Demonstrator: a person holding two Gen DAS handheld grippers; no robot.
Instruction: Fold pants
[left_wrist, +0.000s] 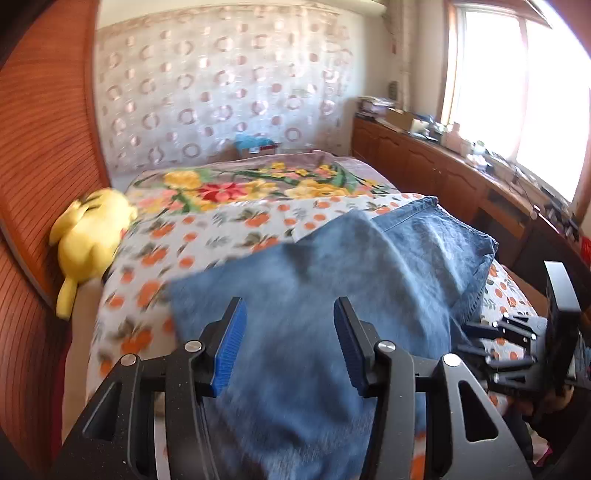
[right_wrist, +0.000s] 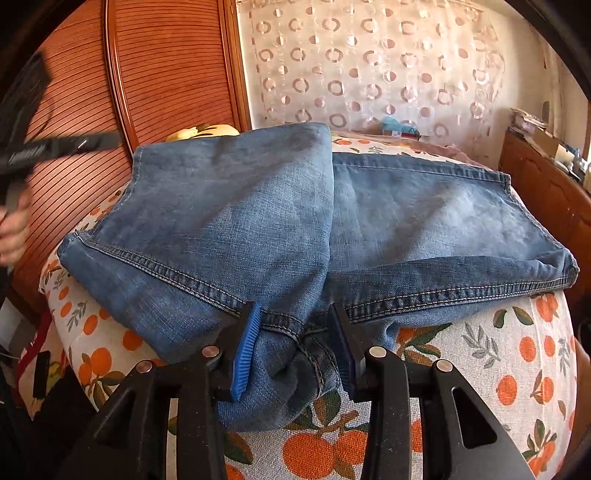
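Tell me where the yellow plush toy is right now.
In the left wrist view, the yellow plush toy lies at the bed's left edge against the wooden headboard, left of the blue jeans.

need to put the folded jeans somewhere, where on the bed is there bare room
Free: the orange-print bedsheet between the yellow plush toy and the blue denim jeans, and the near strip at the jeans' right. The floral blanket beyond is also bare. Crowded: the cluttered wooden cabinet top under the window.
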